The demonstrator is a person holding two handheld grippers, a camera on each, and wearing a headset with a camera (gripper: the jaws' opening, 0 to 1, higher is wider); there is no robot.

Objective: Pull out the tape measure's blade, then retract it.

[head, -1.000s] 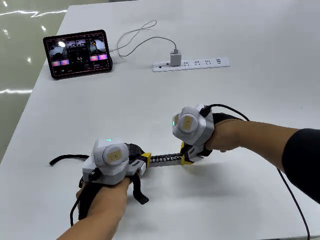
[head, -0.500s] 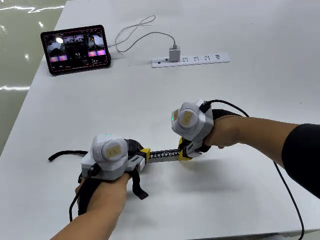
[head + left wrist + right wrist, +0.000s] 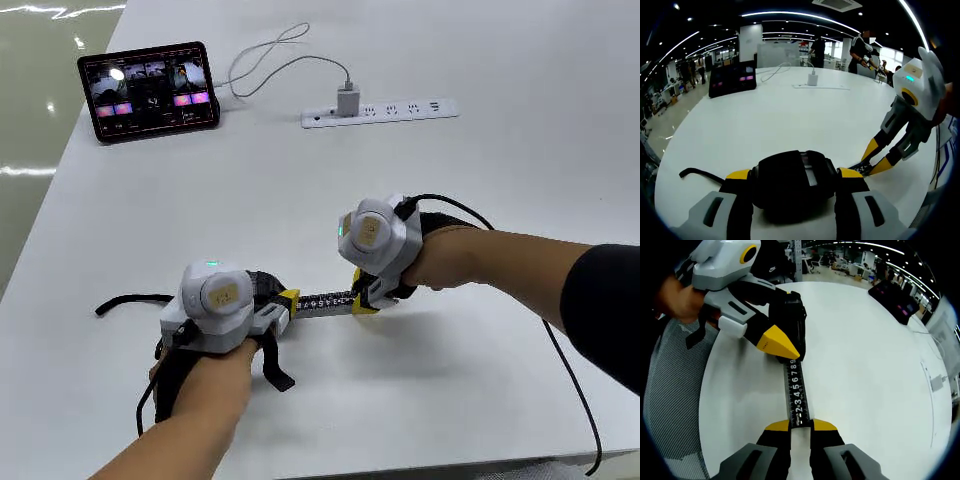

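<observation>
A white bench [image 3: 480, 180] carries a lit tablet [image 3: 148, 88] at its far left corner and a power strip [image 3: 385, 111] with a charger [image 3: 347, 102] plugged in, both well apart from the work near the front edge. There the left gripper [image 3: 794, 173] has its fingers clamped on either side of the black tape measure [image 3: 791, 317], held low at the bench. The right gripper [image 3: 801, 426] has its fingers pinched on the free end of the blade [image 3: 796, 395], which is drawn out a little way and stretched between the two.
</observation>
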